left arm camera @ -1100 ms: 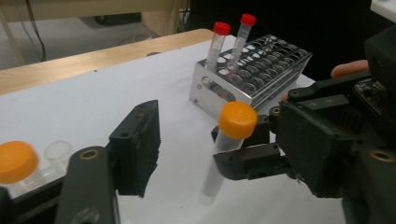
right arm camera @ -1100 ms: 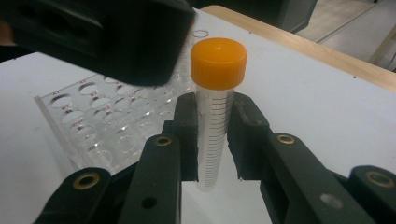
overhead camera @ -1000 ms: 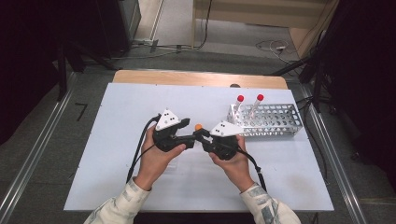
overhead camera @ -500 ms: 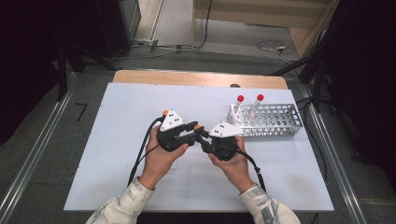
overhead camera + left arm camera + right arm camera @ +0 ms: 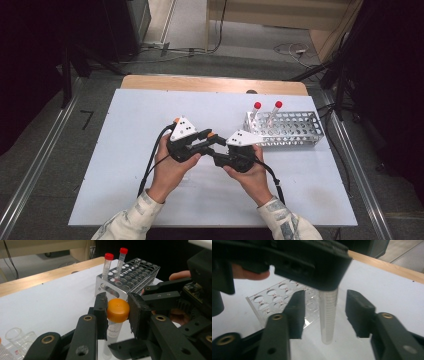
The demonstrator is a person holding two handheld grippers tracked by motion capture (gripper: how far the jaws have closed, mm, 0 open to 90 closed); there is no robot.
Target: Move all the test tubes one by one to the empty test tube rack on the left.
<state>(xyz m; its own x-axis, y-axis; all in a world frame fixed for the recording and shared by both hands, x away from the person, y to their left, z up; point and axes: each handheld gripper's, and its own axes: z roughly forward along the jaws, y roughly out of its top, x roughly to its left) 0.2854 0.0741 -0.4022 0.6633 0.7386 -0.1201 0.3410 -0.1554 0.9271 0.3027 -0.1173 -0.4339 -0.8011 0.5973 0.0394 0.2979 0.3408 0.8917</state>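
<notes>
A clear tube (image 5: 113, 333) with an orange cap (image 5: 118, 310) hangs upright over the white table. My left gripper (image 5: 117, 312) is shut on the cap, its jaws having just closed further. My right gripper (image 5: 324, 312) is open: its jaws have just been opening, and the tube's body (image 5: 328, 315) stands between them untouched. In the high view the left gripper (image 5: 202, 140) and the right gripper (image 5: 220, 149) meet nose to nose at mid-table, with the orange cap (image 5: 211, 135) between them.
A metal tube rack (image 5: 295, 131) stands to the right, holding two red-capped tubes (image 5: 256, 112) (image 5: 275, 111). A clear plastic rack (image 5: 269, 302) lies just behind the held tube. Loose clear tubes (image 5: 15, 337) lie beside it. The table's wooden far edge (image 5: 210, 84) runs across the back.
The left gripper has shifted a little to the right, up against the right gripper. Both hands otherwise stay in place.
</notes>
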